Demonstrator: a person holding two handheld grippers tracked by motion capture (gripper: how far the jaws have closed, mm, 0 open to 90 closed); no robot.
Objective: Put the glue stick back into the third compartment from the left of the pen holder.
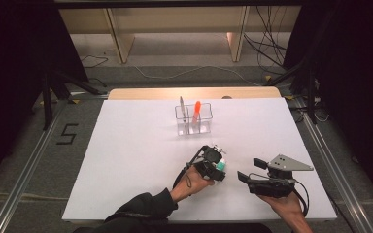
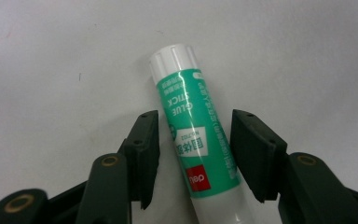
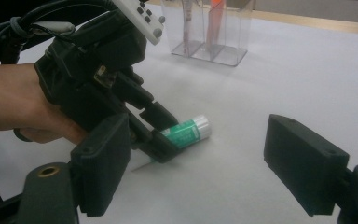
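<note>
A green and white glue stick lies flat on the white table, white cap pointing away from my left gripper. The left gripper's jaws stand on either side of the stick's green label, a thin gap showing at the left pad and the right pad nearly touching. In the high view the left gripper points down at the glue stick near the table's front centre. My right gripper hovers just to the right, open and empty, aimed at the left gripper and the glue stick.
A clear plastic organizer stands at the back middle of the white table, holding an orange marker and a grey upright tool. The person's forearms come in from the front edge. Cables trail on the floor beyond the table.
</note>
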